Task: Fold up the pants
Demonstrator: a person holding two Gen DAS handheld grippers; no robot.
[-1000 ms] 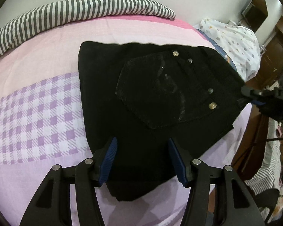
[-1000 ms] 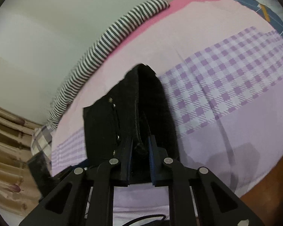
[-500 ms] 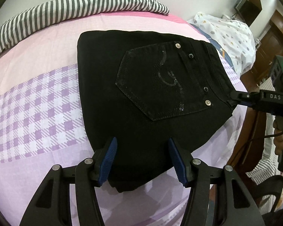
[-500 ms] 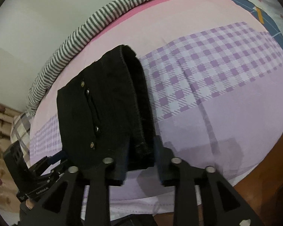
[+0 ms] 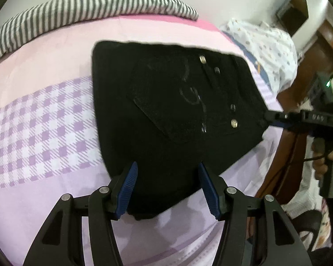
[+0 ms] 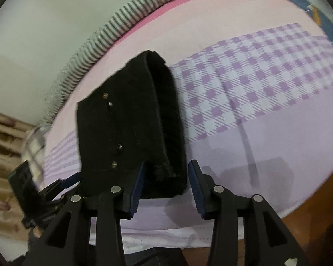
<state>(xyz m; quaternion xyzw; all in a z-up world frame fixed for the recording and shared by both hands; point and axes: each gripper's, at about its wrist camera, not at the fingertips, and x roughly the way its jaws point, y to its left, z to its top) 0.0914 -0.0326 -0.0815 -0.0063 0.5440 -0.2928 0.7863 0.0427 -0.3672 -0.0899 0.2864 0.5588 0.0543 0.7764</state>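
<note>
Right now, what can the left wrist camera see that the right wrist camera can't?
Only the left wrist view shows the back pocket on the black pants and a dotted white cloth. Only the right wrist view shows the thick stacked folded edge and the bed's wooden edge. Both show the pants on the pink and purple checked sheet, the striped pillow, and both grippers, left and right.

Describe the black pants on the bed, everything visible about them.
The black pants look like denim, folded into a thick, compact stack lying flat on the pink and purple checked bedsheet. The back pocket, with faint curled stitching and metal rivets, faces up. The left hand-held gripper straddles the near edge, pads clear. The right hand-held gripper is opening around the folded end.
</note>
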